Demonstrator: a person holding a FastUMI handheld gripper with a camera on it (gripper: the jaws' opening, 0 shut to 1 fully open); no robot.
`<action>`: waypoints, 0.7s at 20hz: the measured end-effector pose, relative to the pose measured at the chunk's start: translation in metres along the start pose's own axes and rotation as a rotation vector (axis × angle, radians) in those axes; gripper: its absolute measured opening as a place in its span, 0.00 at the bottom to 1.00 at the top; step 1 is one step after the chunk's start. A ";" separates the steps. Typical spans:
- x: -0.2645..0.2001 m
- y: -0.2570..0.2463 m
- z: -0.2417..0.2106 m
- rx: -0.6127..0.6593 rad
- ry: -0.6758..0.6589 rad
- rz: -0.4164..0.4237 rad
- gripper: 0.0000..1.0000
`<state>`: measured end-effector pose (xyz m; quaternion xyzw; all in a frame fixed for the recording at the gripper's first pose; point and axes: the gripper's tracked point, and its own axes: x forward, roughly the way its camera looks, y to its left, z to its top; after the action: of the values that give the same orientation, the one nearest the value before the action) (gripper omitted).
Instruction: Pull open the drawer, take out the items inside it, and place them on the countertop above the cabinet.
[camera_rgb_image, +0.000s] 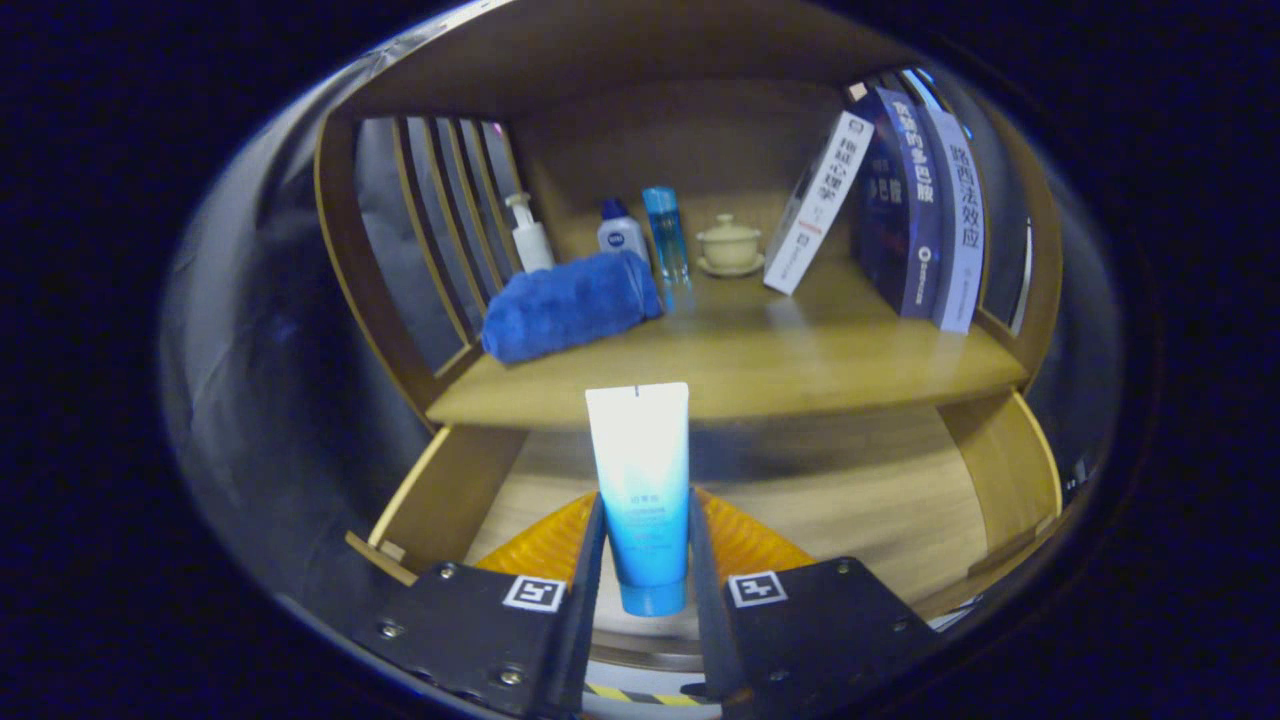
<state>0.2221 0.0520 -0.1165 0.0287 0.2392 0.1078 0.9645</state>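
Note:
My gripper (646, 535) is shut on a white-and-blue tube (640, 470), which stands upright between the fingers (552, 545) with its cap down and its flat crimped end up. Below and beyond the tube lies the open wooden drawer (880, 500), its bare bottom showing. Just above the drawer runs the wooden countertop (760, 370) of the cabinet. The tube's top reaches the level of the countertop's front edge.
On the countertop lie a folded blue towel (570, 305), a white pump bottle (528, 235), a small blue-capped bottle (622, 232), a tall blue bottle (666, 235) and a lidded cup on a saucer (729, 245). Several books (900, 200) lean at the right. Slatted wooden sides enclose the shelf.

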 end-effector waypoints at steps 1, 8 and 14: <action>-0.003 -0.001 0.013 -0.012 -0.036 -0.001 0.45; 0.031 -0.015 0.079 -0.010 -0.172 -0.065 0.45; 0.101 -0.030 0.085 0.080 -0.110 -0.124 0.45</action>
<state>0.3550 0.0451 -0.0906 0.0582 0.1912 0.0366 0.9791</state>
